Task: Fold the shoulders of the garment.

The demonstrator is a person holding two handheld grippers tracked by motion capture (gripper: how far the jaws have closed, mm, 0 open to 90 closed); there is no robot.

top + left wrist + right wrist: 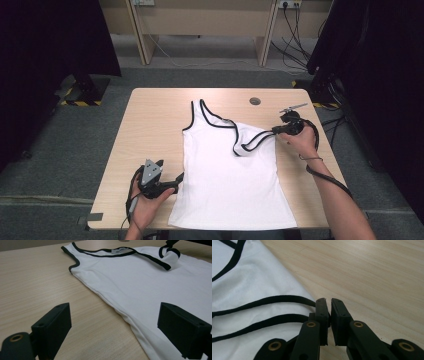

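While the white tank top (227, 175) lies flat on the table (150, 125) with its hem toward six o'clock, the right gripper (275, 131) has its jaws pinched shut on the black-trimmed shoulder strap (255, 140) at about three o'clock of the garment, the strap pulled out toward the table's right edge. In the right gripper view the black binding (287, 299) runs straight into the closed jaws. The left gripper (176, 181) rests at about eight o'clock beside the lower left side seam, jaws spread wide and holding nothing; in the left gripper view the seam (120, 312) passes between them, untouched.

To do this step well, I judge the strap should be drawn gently along its own line, so the neckline does not bunch. The left gripper would best clamp the side seam first, anchoring the body before the strap is laid straight.
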